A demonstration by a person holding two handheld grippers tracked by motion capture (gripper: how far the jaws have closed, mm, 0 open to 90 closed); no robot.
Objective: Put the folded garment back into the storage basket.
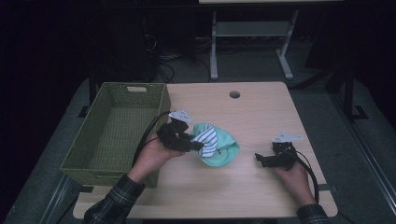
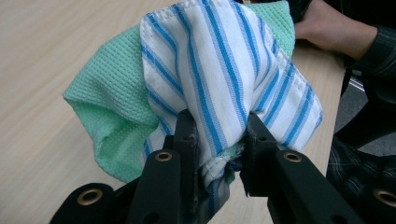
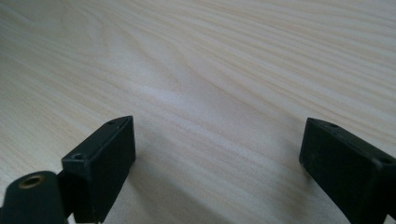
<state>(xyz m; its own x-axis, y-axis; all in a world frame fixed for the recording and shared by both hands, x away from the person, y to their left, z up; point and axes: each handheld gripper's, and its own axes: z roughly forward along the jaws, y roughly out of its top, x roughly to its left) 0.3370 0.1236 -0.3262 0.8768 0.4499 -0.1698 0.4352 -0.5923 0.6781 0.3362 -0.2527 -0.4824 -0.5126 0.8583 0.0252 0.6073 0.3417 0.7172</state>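
My left gripper (image 1: 200, 146) is shut on a bunch of cloth: a white cloth with blue stripes (image 1: 207, 139) and a mint green waffle cloth (image 1: 225, 150). In the left gripper view the jaws pinch a fold of the striped cloth (image 2: 219, 70), with the green cloth (image 2: 112, 93) hanging behind and beside it above the table. My right gripper (image 1: 259, 158) rests low at the table's right side, open, with nothing between its jaws. In the right gripper view the gripper (image 3: 217, 144) has its jaws standing wide apart over bare wood.
A green woven basket (image 1: 154, 100) stands at the table's left side, just left of my left hand. The light wooden table (image 1: 252, 112) has a round cable hole (image 1: 234, 94) at the back. Desk legs and cables stand on the floor beyond.
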